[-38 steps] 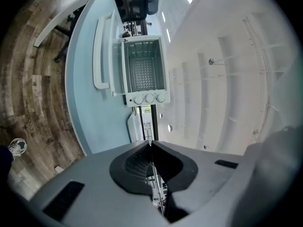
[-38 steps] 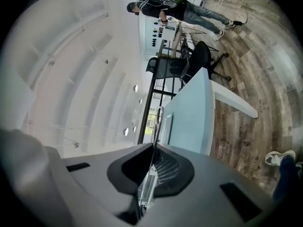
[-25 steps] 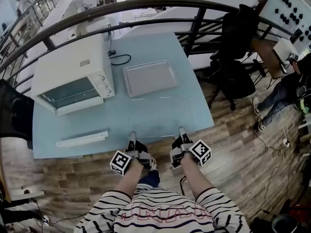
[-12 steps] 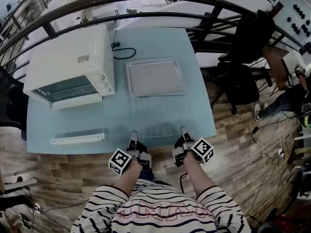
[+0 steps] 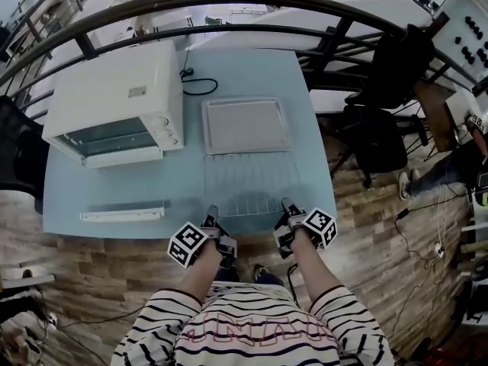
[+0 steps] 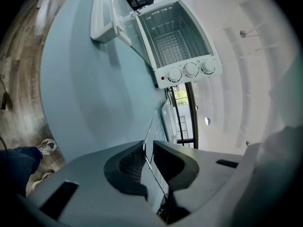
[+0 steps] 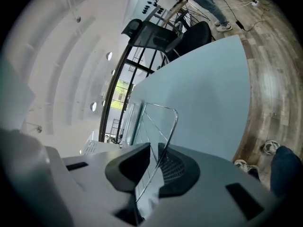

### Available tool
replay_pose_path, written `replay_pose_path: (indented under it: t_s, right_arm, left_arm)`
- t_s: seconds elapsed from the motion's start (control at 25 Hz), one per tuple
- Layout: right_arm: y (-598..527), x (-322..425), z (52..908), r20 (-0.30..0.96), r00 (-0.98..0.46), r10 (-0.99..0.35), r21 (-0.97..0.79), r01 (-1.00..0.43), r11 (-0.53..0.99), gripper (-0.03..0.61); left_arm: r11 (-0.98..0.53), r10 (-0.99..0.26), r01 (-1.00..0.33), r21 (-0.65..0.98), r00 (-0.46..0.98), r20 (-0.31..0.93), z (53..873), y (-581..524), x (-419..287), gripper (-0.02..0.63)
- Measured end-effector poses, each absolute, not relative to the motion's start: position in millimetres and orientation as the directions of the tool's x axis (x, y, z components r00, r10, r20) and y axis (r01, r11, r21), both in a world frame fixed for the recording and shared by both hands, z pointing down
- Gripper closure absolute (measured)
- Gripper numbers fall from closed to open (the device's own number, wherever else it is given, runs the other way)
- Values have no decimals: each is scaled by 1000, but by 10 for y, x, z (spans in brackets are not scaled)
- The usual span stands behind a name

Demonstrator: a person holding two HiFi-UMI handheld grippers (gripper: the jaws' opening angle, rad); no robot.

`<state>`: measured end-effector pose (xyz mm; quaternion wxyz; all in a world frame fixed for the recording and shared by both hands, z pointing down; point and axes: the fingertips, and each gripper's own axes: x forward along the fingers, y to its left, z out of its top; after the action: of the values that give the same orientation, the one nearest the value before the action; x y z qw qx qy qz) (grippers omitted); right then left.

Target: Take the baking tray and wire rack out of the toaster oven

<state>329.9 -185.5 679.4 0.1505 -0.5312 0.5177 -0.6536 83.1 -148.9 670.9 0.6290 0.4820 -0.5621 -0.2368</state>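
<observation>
**Rack and tray out, both grippers on the rack's near rim**

The pale blue bench (image 5: 114, 189) carries everything. At its back left stands the white toaster oven (image 5: 114, 101), its door down and open. Just right of the oven the baking tray (image 5: 244, 124) lies flat on the bench. Directly in front of it, toward me, is the wire rack (image 5: 250, 181) — it seems to rest on the bench top, though its near edge may be slightly lifted. A long white strip (image 5: 122, 214) lies near the front left edge, well apart from the rack. My left hand-held gripper (image 5: 211, 213) is clamped on the rack's near rim at the left corner. My right hand-held gripper (image 5: 288, 204) is clamped on the same rim at the right corner — one wire pinched in each.
</observation>
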Motion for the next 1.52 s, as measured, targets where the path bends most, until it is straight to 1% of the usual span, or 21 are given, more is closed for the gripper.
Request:
replay_pose_path:
  t_s: [0.08, 0.12, 0.2, 0.24, 0.32, 0.52, 0.64, 0.84, 0.96, 1.08, 1.2, 1.4, 1.52]
  right_arm:
    - [-1832, 3295, 6841, 570, -398, -719, -818, -364, -446, 509]
    - [-1823, 3294, 6859, 583, -403, -705, -808, -375, -453, 471]
    - [-1817, 3283, 6894, 609, -416, -676, -789, -405, -461, 383]
    - [-1825, 3276, 6905, 618, -422, -663, -782, -420, -461, 366]
    - [-1842, 3270, 6910, 630, -434, -644, -771, -445, -455, 350]
    - [-1854, 3198, 6880, 664, -505, -552, -746, -504, -436, 274]
    - [-1831, 3180, 6888, 700, -535, -473, -714, -559, -422, 254]
    - [-1706, 3134, 6893, 731, -590, -342, -682, -647, -341, 233]
    - [-1654, 3147, 6879, 741, -602, -299, -671, -681, -292, 232]
    - [-1616, 3184, 6875, 743, -602, -293, -668, -691, -275, 232]
    - [-1589, 3227, 6882, 739, -600, -306, -671, -694, -260, 232]
    - [-1547, 3236, 6869, 721, -616, -319, -690, -684, -237, 232]
    - [-1557, 3243, 6790, 714, -613, -337, -688, -705, -173, 232]
  left_arm:
    - [455, -817, -261, 852, 258, 515, 6745, -1464, 844, 584]
    - [464, -807, -270, 844, 265, 528, 6760, -1458, 860, 569]
    - [470, -796, -276, 839, 279, 538, 6777, -1468, 886, 421]
    - [472, -794, -272, 839, 281, 538, 6781, -1482, 888, 419]
    - [481, -792, -272, 833, 272, 546, 6791, -1509, 872, 408]
    - [488, -779, -309, 816, 267, 567, 6760, -1580, 852, 323]
    - [486, -774, -319, 814, 275, 570, 6748, -1628, 858, 295]
    - [480, -779, -323, 816, 271, 566, 6746, -1638, 853, 293]
    - [475, -780, -334, 814, 270, 565, 6747, -1646, 851, 293]
    - [475, -758, -402, 783, 265, 596, 6738, -1635, 865, 288]
    - [469, -735, -460, 754, 269, 622, 6723, -1615, 915, 262]
    - [451, -718, -534, 715, 259, 646, 6731, -1558, 907, 261]
    - [425, -727, -574, 700, 243, 642, 6659, -1524, 889, 261]
